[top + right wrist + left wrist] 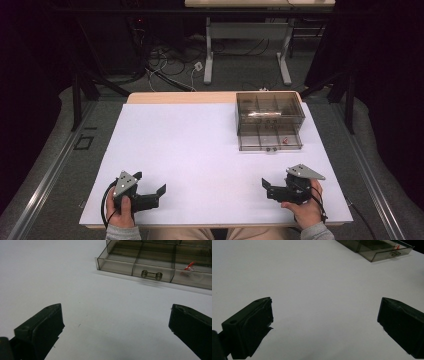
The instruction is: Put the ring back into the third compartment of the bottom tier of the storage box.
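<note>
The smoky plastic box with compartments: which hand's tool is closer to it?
Right. The right tool sits just below the box on its side; the left tool is across the table.

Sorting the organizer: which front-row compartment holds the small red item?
The front-right compartment of the clear organizer box. The small red item lies there; the other front-row compartments look empty.

Both hand-held units are chunky matte black blocks. The left gripper (150, 192) has a grey three-cornered plate on top with a few small dark holes in it, and a black cable looping off the back by the left hand (121, 212). The right gripper (274, 189) has the same plate, with a cable running over the right hand (305, 205). Up close the jaws are thick black slabs with screw holes and rough, ragged padding. Grey sleeve cuffs, tan trousers
</note>
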